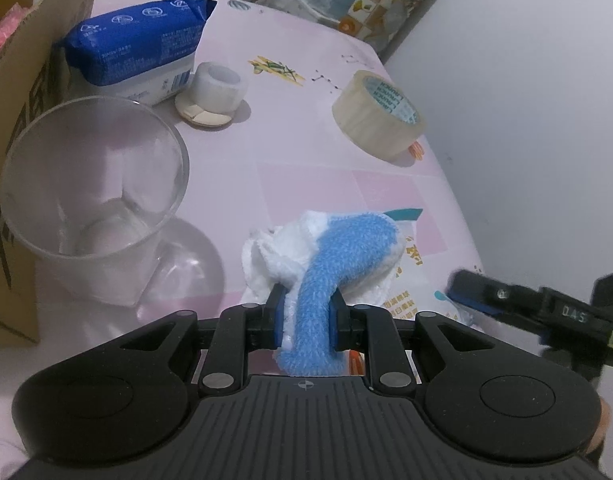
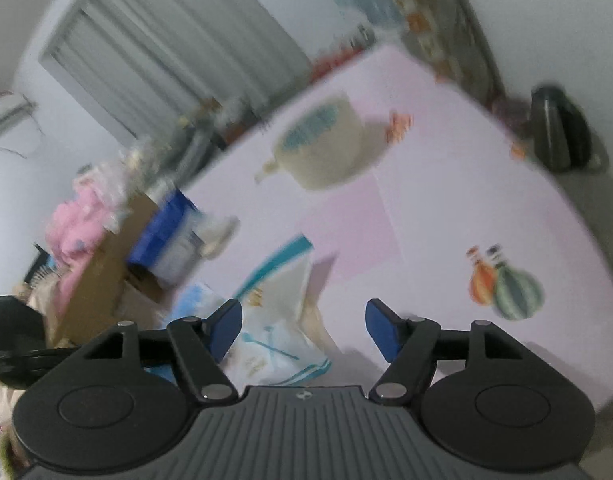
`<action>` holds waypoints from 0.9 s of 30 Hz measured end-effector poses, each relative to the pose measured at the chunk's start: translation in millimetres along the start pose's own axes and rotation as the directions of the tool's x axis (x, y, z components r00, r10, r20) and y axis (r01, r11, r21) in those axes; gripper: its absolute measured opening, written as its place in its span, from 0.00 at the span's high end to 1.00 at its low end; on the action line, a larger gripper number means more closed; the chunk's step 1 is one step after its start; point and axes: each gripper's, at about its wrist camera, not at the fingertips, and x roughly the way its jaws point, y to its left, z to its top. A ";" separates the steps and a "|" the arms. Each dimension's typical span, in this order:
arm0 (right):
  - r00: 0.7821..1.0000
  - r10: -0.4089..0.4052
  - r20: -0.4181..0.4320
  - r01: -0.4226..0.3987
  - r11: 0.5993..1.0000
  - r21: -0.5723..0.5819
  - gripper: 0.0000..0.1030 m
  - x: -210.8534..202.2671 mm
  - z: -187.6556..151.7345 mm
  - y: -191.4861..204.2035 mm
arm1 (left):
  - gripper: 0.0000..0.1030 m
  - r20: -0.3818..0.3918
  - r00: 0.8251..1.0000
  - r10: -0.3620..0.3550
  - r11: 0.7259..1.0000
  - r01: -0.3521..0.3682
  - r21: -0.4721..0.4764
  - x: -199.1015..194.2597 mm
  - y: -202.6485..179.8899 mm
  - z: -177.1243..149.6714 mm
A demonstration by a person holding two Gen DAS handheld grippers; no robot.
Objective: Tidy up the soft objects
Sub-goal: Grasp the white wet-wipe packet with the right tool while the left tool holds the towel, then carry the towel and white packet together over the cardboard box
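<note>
My left gripper [image 1: 305,312] is shut on a fuzzy blue and white cloth [image 1: 326,256], which bunches up on the pink table [image 1: 298,148] just ahead of the pads. My right gripper [image 2: 302,330] stands open with nothing pressed between its blue pads; a white and teal printed plastic pack [image 2: 274,320] lies on the table below and ahead of it. The right gripper's blurred tip [image 1: 526,300] shows at the right edge of the left wrist view, beside the cloth. The right wrist view is smeared by motion.
A clear glass cup [image 1: 94,196] stands left of the cloth, by a cardboard box [image 1: 14,128]. Behind are a blue tissue pack [image 1: 142,44], a small white roll [image 1: 218,88] and a packing tape roll [image 1: 376,114]. A dark kettle [image 2: 562,128] sits at the table's far right.
</note>
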 end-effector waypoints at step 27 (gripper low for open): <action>0.979 0.191 -0.066 -0.190 0.982 0.023 0.47 8.7 -46.8 49.0 | 0.82 0.004 0.994 -0.112 0.993 0.113 -0.031 -3.6 4.4 -15.1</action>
